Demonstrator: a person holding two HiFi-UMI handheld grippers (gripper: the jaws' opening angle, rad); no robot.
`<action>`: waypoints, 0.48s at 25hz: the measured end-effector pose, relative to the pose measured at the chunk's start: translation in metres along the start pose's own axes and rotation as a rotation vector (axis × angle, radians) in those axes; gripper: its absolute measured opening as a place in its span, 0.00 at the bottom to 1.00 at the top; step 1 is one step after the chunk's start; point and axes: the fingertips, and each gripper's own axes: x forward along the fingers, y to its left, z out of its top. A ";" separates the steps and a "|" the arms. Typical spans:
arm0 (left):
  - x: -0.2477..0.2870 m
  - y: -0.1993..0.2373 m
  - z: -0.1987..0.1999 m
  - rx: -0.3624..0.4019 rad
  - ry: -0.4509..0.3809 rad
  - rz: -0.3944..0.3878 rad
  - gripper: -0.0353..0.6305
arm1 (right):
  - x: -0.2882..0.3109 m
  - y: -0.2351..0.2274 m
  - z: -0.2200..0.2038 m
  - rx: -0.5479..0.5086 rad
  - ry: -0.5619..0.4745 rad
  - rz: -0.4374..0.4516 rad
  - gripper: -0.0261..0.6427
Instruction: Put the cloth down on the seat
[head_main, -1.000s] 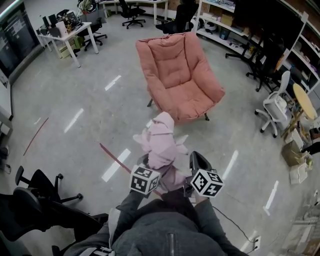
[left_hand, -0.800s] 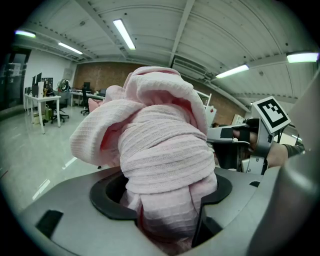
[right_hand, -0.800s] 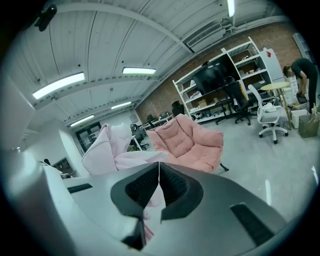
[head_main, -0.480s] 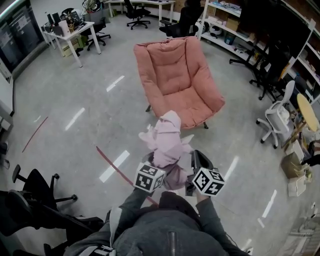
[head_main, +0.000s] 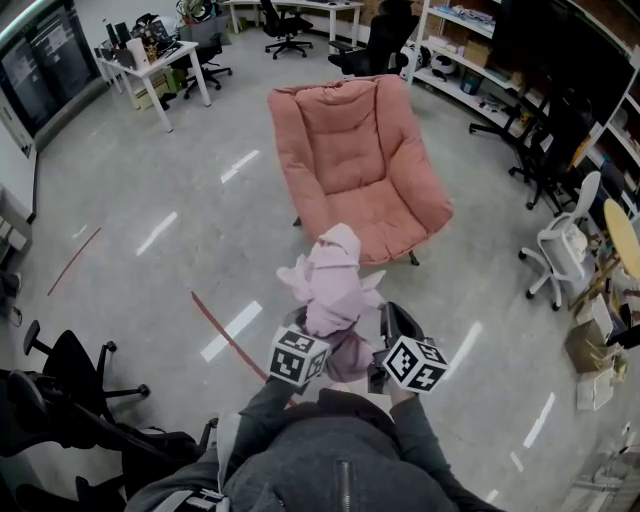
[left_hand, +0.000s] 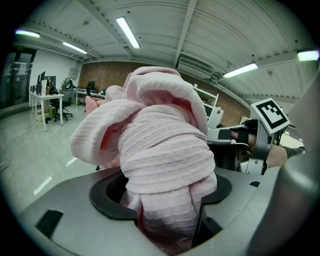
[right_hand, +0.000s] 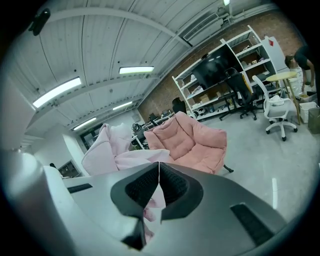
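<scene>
The pink cloth (head_main: 330, 285) is bunched up in the air, held between our two grippers and not yet on the seat (head_main: 385, 215). In the head view its top just overlaps the seat's front edge, which lies at 12 o'clock from the bundle.

Our left gripper (left_hand: 162, 217) has its jaws spread wide around the thick, ribbed lower part of the bundle, and the fabric fills the gap and bulges up over them. Our right gripper (right_hand: 158, 175) has its jaws drawn together, pads meeting at the tip, with a thin fold of the cloth pinched between them lower down. The rest of the fabric rises at its 10 o'clock. The two marker cubes sit side by side just beneath the cloth, at about 6 o'clock from it.

The seat belongs to a salmon-pink padded armchair (head_main: 350, 130), which faces us on a grey polished floor (head_main: 150, 180). A red tape line (head_main: 228, 338) crosses the floor at 8 o'clock from the cloth. Farther out there is a black office chair (head_main: 70, 385) at 8 o'clock, a white desk (head_main: 150, 62) at 10 o'clock, shelving (head_main: 470, 50) at 1 o'clock, and a white office chair (head_main: 565, 250) at 3 o'clock.
</scene>
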 end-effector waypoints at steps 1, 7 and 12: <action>0.004 -0.001 0.000 0.001 0.000 0.000 0.57 | 0.000 -0.003 -0.001 0.002 0.004 0.002 0.06; 0.020 -0.016 0.001 -0.005 -0.015 0.005 0.57 | -0.007 -0.020 -0.005 0.031 0.005 0.006 0.06; 0.018 -0.023 -0.007 -0.013 0.000 0.013 0.57 | -0.015 -0.024 -0.013 0.059 0.012 0.005 0.06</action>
